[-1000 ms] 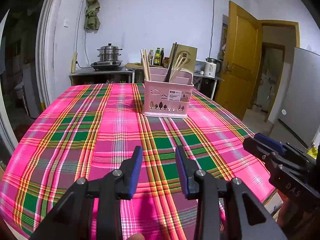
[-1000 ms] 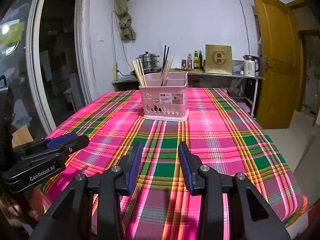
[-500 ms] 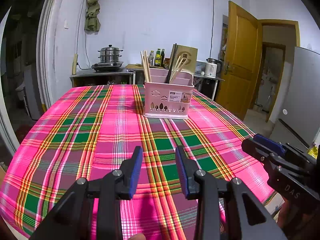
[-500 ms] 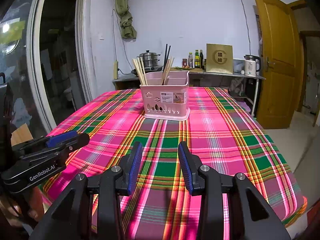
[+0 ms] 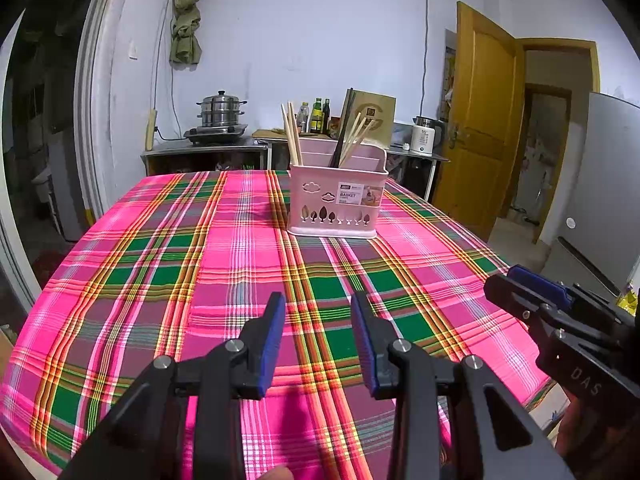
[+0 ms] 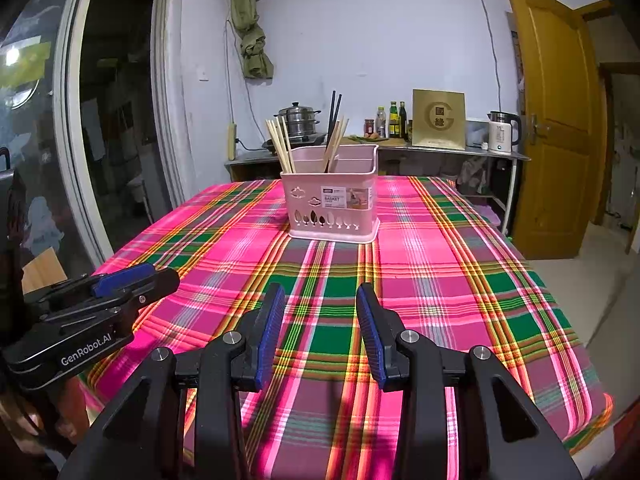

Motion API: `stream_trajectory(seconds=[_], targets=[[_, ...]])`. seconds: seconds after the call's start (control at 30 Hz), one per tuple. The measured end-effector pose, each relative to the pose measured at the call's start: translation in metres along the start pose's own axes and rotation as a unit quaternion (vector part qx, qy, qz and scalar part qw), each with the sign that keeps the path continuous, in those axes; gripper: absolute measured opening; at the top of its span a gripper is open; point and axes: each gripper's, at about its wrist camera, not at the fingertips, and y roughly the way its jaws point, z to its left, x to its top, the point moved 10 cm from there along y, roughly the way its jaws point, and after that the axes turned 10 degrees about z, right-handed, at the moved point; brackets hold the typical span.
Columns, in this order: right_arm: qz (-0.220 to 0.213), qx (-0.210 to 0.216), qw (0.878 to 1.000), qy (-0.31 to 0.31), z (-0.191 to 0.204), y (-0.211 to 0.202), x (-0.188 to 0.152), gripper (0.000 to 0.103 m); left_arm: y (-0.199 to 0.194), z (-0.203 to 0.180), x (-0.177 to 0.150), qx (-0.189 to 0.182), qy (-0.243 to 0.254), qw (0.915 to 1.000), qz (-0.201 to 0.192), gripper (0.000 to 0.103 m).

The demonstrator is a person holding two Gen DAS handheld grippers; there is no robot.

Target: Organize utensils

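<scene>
A pink utensil basket [image 5: 337, 196] [image 6: 332, 202] stands upright on the plaid tablecloth, far from both grippers. Several wooden chopsticks [image 5: 291, 133] [image 6: 280, 143] lean in its left compartment. Dark chopsticks [image 6: 333, 114] and more wooden ones [image 5: 357, 135] stand in the middle. My left gripper [image 5: 318, 306] is open and empty above the near table edge. My right gripper [image 6: 320, 298] is open and empty too. Each gripper shows at the side of the other's view: the right one [image 5: 524, 288] and the left one [image 6: 128, 278].
The pink and green plaid table [image 5: 240, 264] fills the foreground. Behind it a counter holds a steamer pot [image 5: 219, 112], bottles [image 6: 394, 120], a gold box [image 6: 438, 118] and a kettle [image 6: 502, 132]. A yellow door [image 6: 548, 120] is at the right.
Both grippers have pulled back and risen slightly, so the basket looks a little farther. Both stay open and empty.
</scene>
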Motion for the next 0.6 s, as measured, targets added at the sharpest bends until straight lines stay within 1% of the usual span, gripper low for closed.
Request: stream_trajectory(seconds=[0.6], targets=[[0.001,0.002,1.000,-0.003,0.0045,-0.0022,0.0004,0.038,-0.0001,-0.0002,-0.0021,0.002,-0.003,1.0000,0.004,0.035]])
